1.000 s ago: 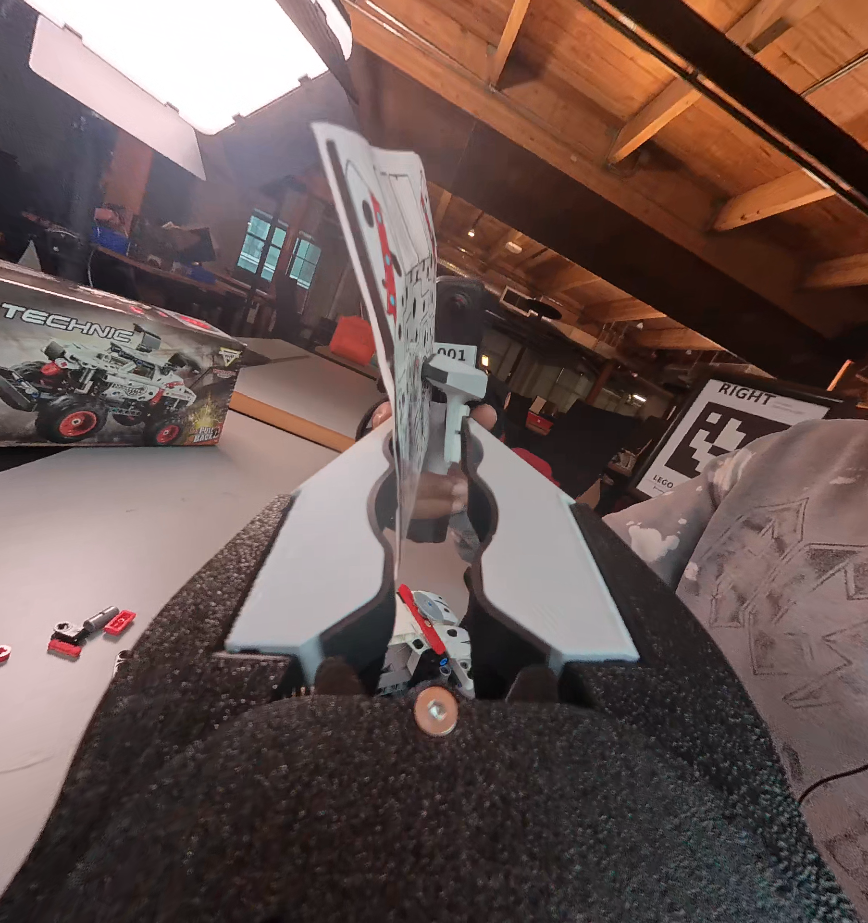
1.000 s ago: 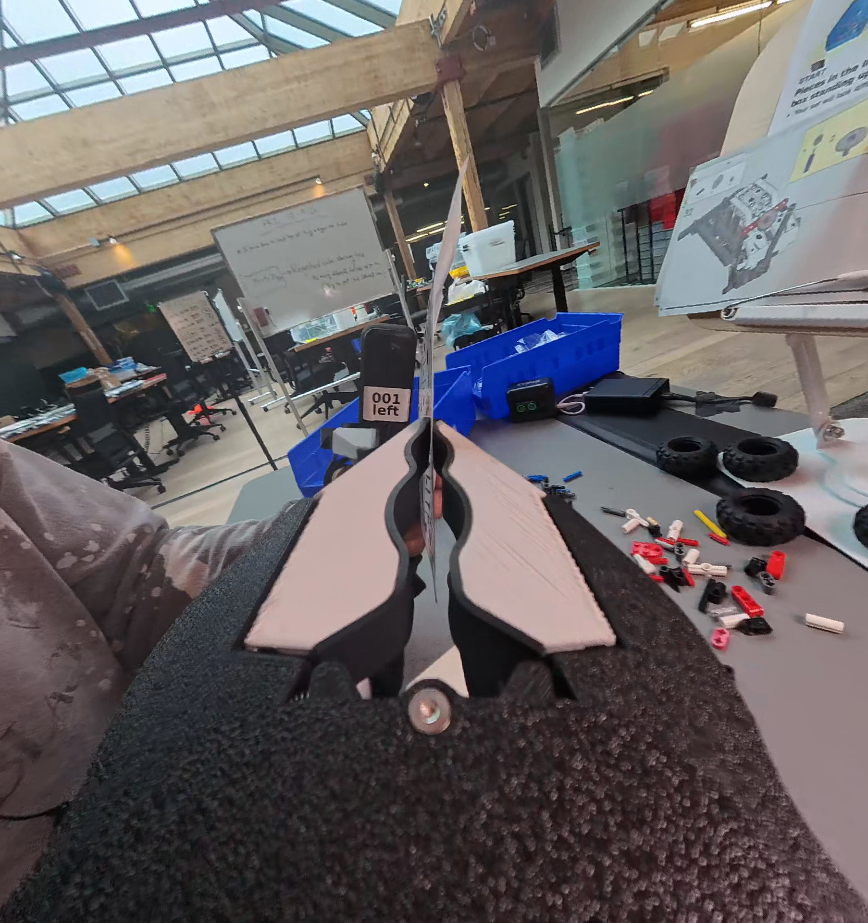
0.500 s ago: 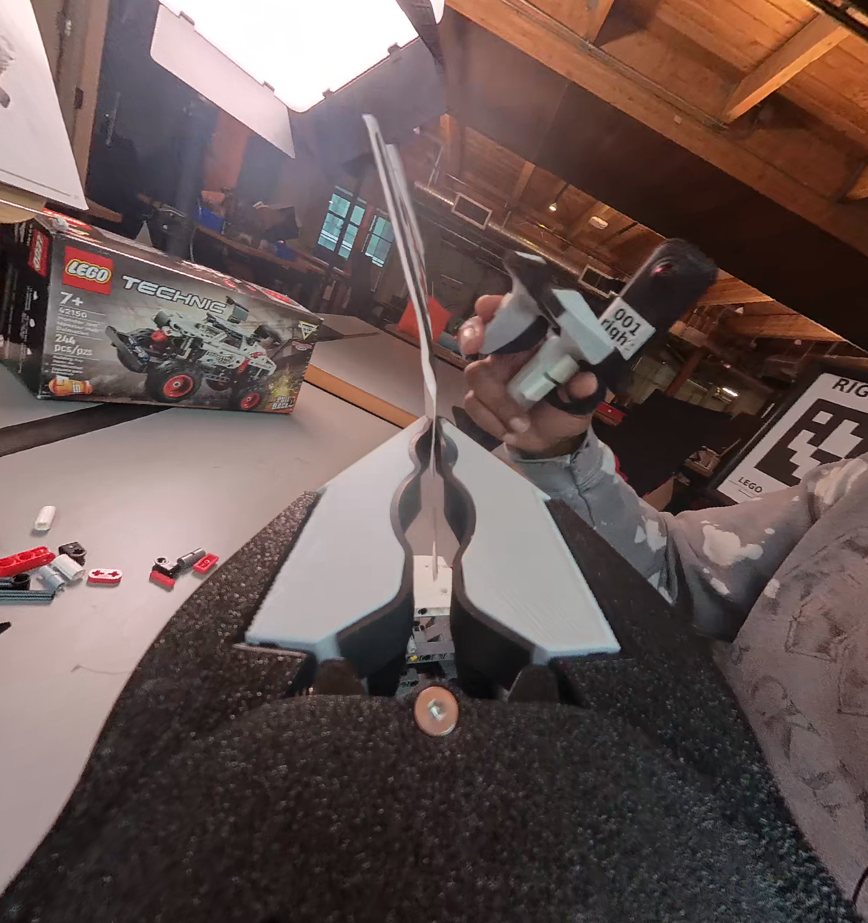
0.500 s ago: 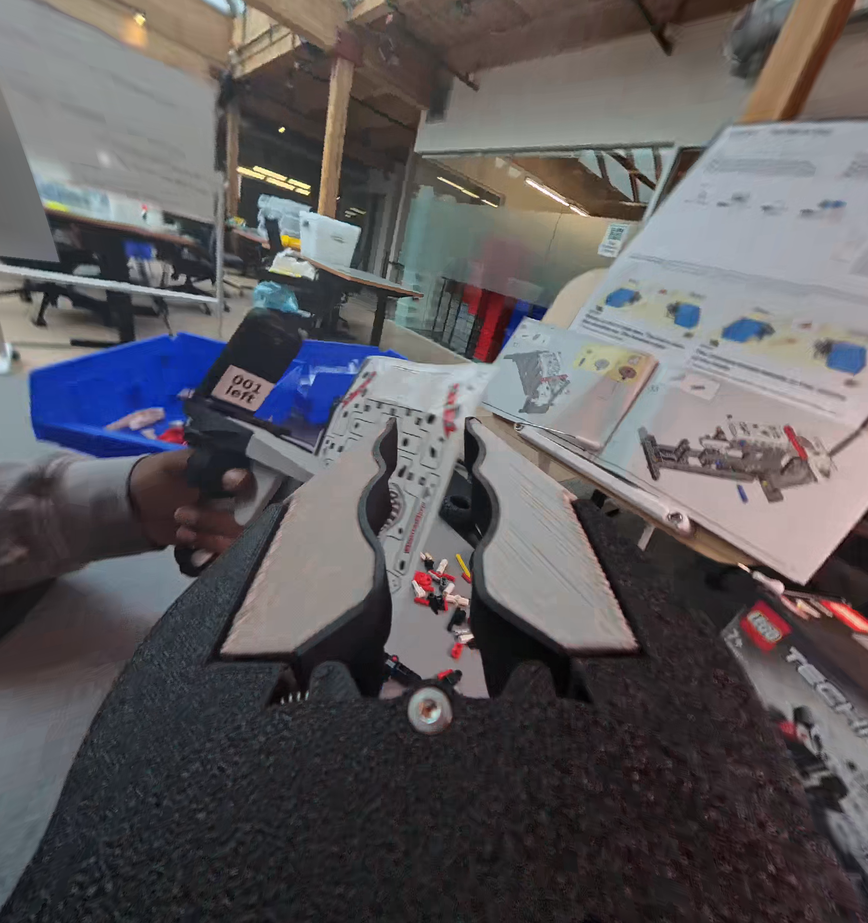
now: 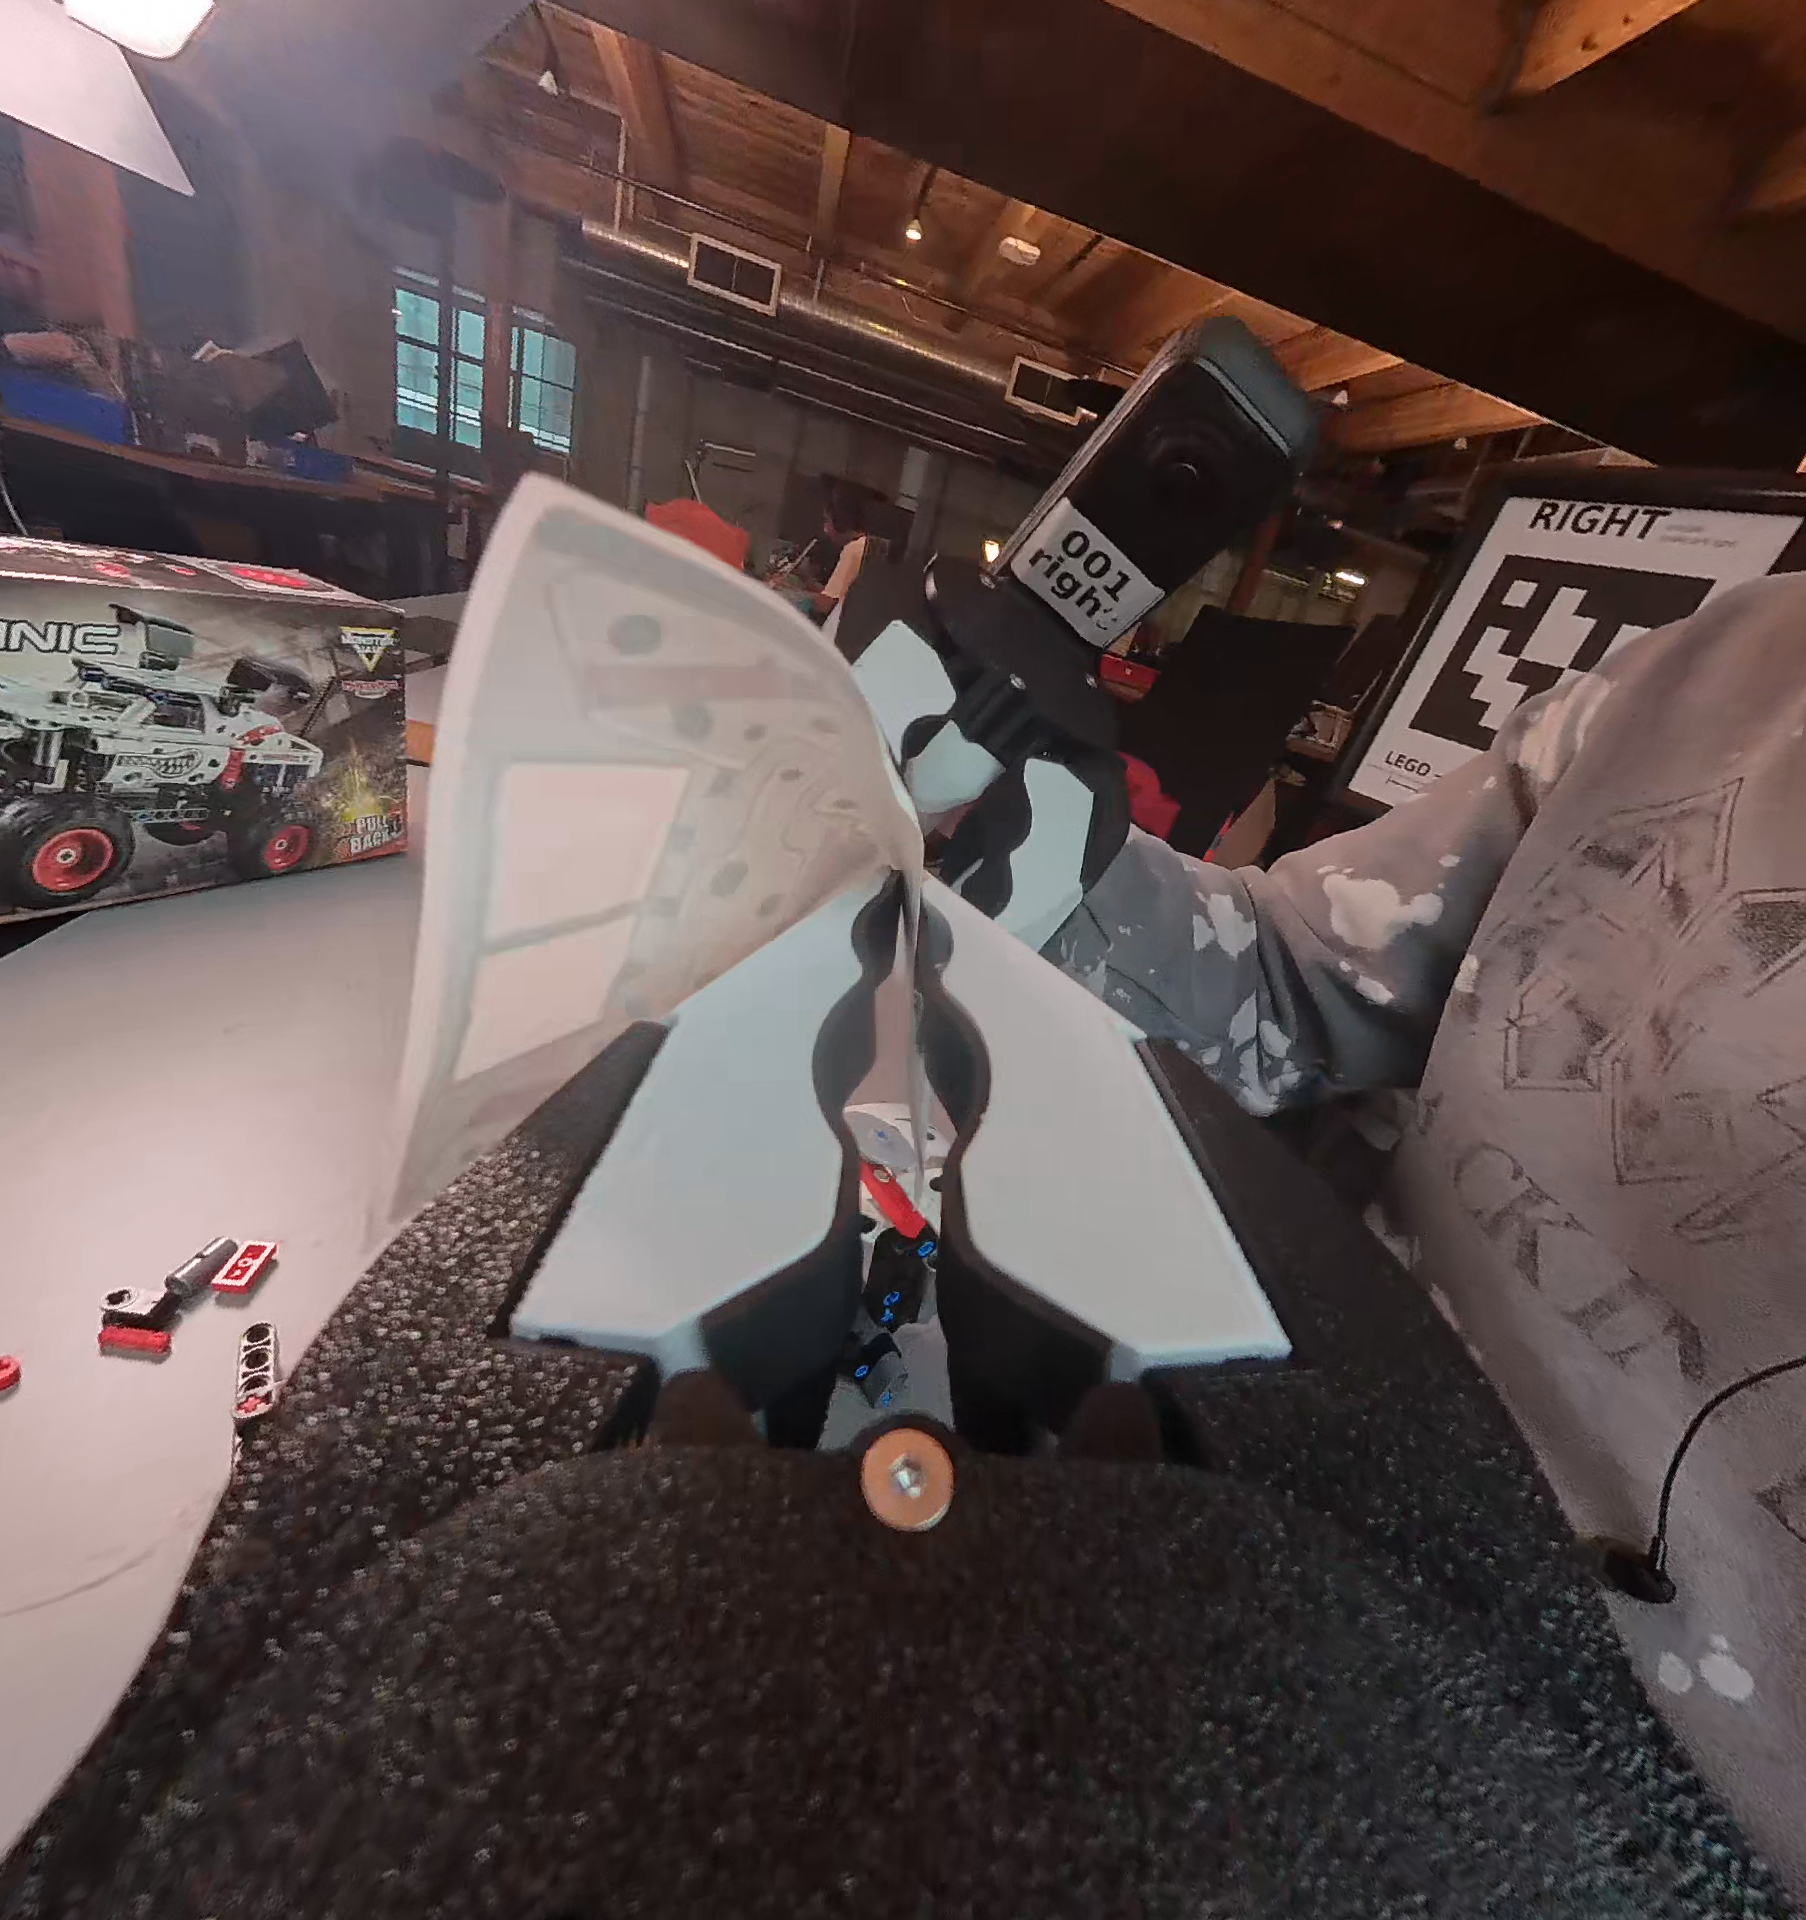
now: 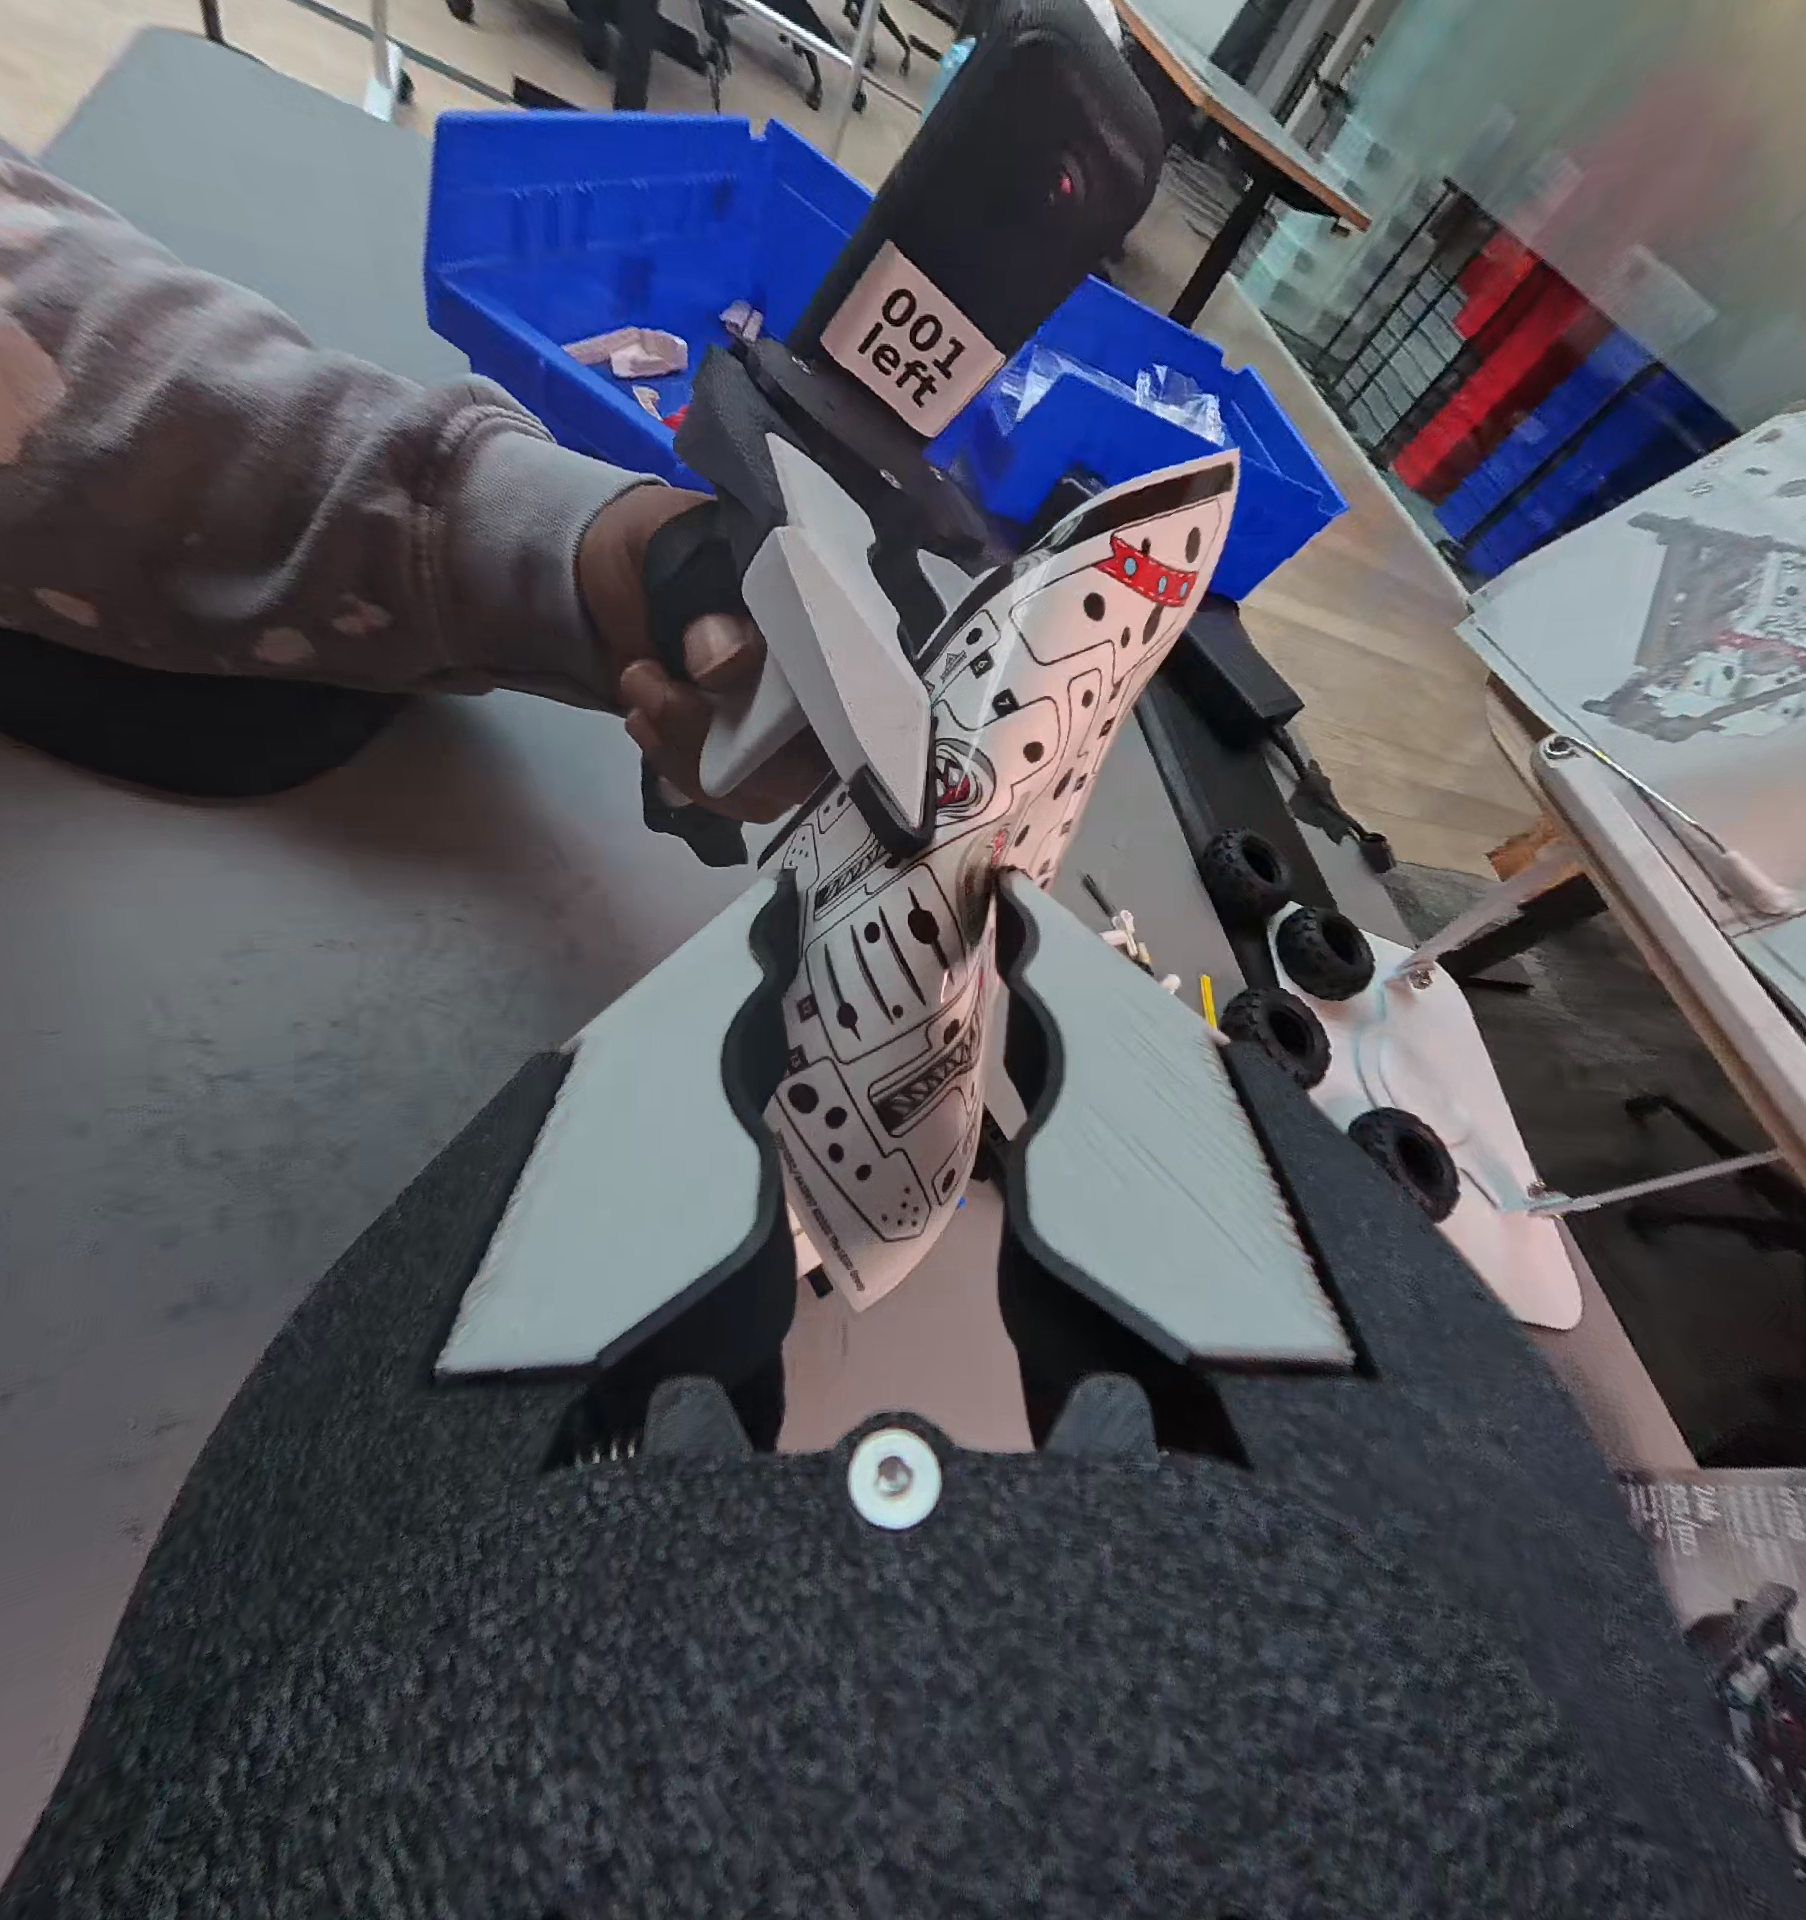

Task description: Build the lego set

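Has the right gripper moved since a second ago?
Yes. In the left wrist view the right gripper has shifted right of the sticker sheet, nearer the marker board.

- Left gripper [image 5: 904,914]: fingers pressed together on the sticker sheet [image 5: 660,831], gripped by a bare hand [image 6: 670,675] in a grey sleeve.
- Right gripper [image 6: 894,883]: fingers parted, either side of the sheet, just beside the left gripper's tips.
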{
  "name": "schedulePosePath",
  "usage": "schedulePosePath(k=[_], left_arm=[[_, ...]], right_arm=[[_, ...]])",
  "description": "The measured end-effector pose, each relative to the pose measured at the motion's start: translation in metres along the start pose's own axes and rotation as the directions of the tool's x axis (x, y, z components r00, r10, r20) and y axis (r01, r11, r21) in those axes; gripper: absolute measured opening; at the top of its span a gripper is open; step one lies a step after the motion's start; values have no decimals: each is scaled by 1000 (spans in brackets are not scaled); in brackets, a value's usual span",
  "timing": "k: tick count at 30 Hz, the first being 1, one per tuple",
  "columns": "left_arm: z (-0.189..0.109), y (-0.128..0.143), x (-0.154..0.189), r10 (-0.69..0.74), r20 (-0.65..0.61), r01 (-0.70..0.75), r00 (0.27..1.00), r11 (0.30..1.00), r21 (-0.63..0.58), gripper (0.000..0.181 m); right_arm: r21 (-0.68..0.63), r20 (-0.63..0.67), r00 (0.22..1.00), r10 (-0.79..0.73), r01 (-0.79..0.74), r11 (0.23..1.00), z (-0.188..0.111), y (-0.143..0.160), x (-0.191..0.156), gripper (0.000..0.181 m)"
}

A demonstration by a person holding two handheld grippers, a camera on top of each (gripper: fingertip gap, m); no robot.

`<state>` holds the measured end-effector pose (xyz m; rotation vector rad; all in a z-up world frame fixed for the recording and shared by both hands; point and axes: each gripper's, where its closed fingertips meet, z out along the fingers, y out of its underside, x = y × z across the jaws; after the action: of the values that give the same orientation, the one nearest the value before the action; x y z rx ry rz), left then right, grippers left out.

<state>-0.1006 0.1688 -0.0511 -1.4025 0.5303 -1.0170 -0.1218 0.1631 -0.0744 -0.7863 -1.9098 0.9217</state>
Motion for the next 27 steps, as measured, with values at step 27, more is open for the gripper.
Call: schedulePosePath(k=[27], left_arm=[[1,15,13,104,-53,-107,993,993,-56,0]], right_arm=[[81,81,992,96,-102,991,-15,-3,-2,33]])
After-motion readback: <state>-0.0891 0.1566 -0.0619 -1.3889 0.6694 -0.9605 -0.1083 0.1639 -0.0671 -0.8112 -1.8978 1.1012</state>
